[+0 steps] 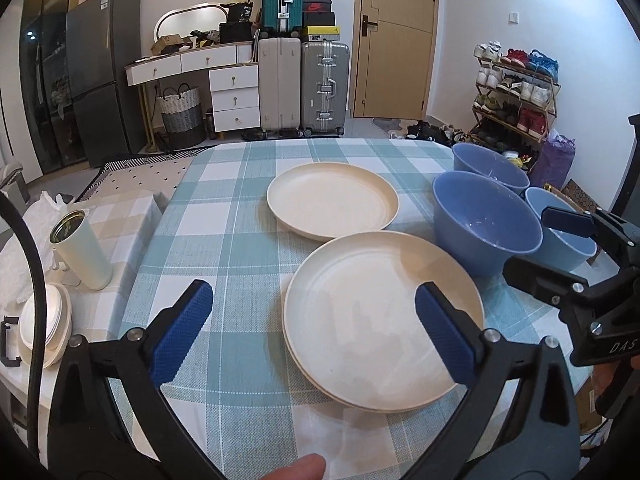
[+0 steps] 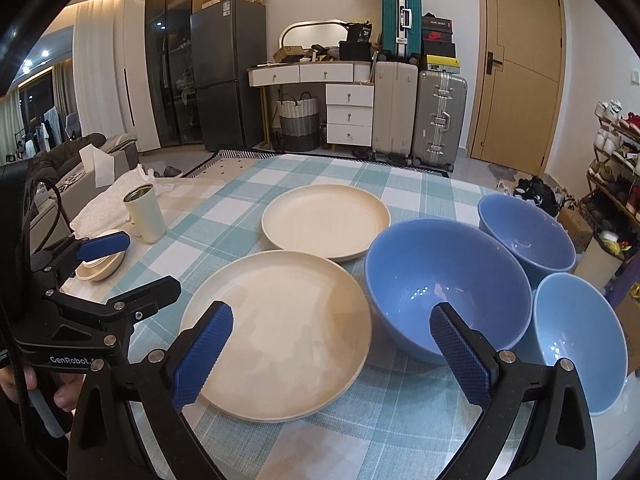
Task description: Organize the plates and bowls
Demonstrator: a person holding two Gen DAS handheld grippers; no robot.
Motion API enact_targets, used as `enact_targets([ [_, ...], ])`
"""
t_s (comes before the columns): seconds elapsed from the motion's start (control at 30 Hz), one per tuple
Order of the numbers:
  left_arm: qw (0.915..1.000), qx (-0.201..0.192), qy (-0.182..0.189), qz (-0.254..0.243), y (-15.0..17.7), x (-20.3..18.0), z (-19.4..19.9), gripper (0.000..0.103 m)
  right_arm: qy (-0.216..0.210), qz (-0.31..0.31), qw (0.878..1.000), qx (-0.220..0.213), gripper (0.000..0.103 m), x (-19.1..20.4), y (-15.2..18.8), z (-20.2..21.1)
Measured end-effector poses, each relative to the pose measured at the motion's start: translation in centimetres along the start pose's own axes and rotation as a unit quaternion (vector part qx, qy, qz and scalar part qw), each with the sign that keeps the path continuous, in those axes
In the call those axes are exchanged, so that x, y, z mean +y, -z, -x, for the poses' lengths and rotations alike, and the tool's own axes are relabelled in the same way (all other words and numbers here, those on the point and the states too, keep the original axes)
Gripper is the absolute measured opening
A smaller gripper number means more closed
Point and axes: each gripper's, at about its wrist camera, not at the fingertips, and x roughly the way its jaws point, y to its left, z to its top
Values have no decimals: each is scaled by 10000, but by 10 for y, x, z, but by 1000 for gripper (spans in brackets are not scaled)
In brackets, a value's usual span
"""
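Two cream plates lie on the checked tablecloth: a near plate and a far plate. Three blue bowls stand to their right: a middle bowl, a far bowl and a lighter near-right bowl. My left gripper is open and empty, low over the near plate's left edge; it also shows in the right wrist view. My right gripper is open and empty, between the near plate and the middle bowl; it also shows in the left wrist view.
A cream tumbler and a stack of small cream dishes sit on a side table at the left. The table's right edge runs just past the bowls. Suitcases, drawers and a shoe rack stand beyond the table.
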Motion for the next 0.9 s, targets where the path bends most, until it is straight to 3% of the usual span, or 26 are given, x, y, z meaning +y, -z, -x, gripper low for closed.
enact_targets([
  [0.4, 9997, -137, -182, 73, -31, 1, 2, 101, -103, 237, 9995, -161, 101, -5, -31, -1],
  [0.9, 9990, -69, -375, 247, -65, 11, -23, 101, -289, 340, 9988, -193, 101, -23, -80, -15],
])
